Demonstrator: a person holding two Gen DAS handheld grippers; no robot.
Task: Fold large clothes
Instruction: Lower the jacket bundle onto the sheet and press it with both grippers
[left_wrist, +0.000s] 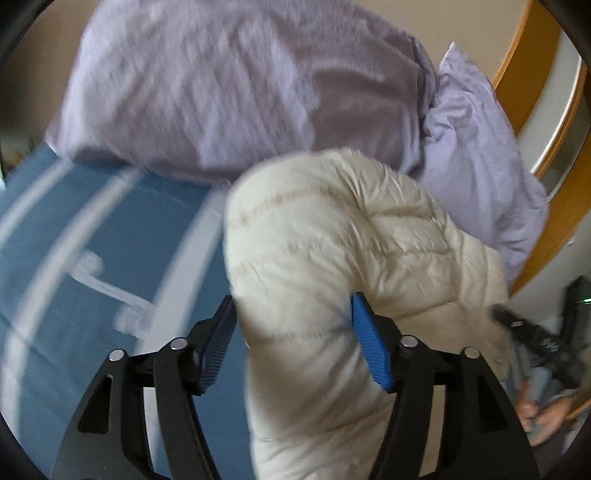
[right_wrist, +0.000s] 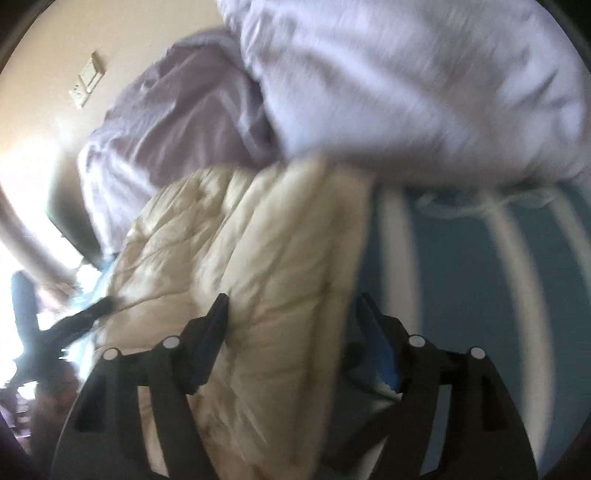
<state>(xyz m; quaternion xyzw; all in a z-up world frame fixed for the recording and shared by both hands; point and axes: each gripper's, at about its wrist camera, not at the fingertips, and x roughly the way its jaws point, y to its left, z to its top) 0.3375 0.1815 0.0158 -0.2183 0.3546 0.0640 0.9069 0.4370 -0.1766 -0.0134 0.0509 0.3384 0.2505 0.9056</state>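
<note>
A cream quilted puffer jacket (left_wrist: 332, 251) is lifted above a blue bedsheet (left_wrist: 92, 258) with white stripes. My left gripper (left_wrist: 293, 325) has its blue-padded jaws around a thick bunched part of the jacket and holds it up. In the right wrist view the same jacket (right_wrist: 243, 266) hangs in long folds between the jaws of my right gripper (right_wrist: 291, 325), which holds it. The right view is blurred. The other gripper shows at the edge of each view (left_wrist: 532, 332), (right_wrist: 74, 325).
Lilac pillows (left_wrist: 221, 85) lie at the head of the bed, also in the right wrist view (right_wrist: 406, 74). A wooden headboard (left_wrist: 532, 55) curves at the right. A wall switch plate (right_wrist: 86, 83) is on the beige wall.
</note>
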